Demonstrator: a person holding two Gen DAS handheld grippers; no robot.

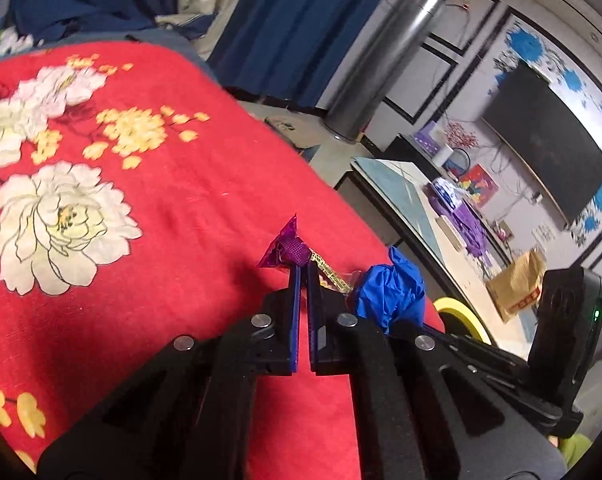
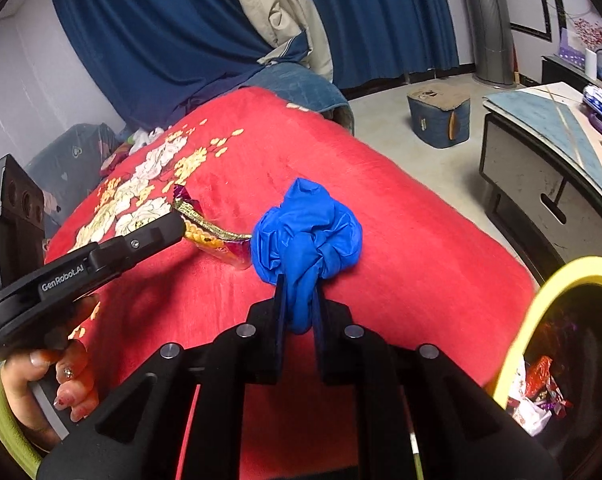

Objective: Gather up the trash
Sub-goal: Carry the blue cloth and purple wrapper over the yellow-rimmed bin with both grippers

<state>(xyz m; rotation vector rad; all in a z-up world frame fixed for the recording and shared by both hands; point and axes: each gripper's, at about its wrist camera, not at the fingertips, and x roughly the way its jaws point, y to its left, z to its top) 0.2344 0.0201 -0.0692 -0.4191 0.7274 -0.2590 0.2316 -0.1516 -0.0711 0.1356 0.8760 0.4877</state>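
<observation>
The right gripper [image 2: 299, 300] is clamped on a crumpled blue bag [image 2: 307, 232] over the red blanket [image 2: 401, 220]. Beside it the left gripper [image 1: 303, 270] is closed on a shiny purple wrapper [image 1: 283, 250], whose gold end touches the bag. A yellow-rimmed bin [image 2: 541, 304] with wrappers inside sits at the blanket's right edge. Blue curtains [image 2: 161, 32] hang beyond.

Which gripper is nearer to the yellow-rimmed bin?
Right. The right gripper, shut on the blue wad, is beside the yellow-rimmed bin; the left gripper, holding the wrapper, is farther away.
</observation>
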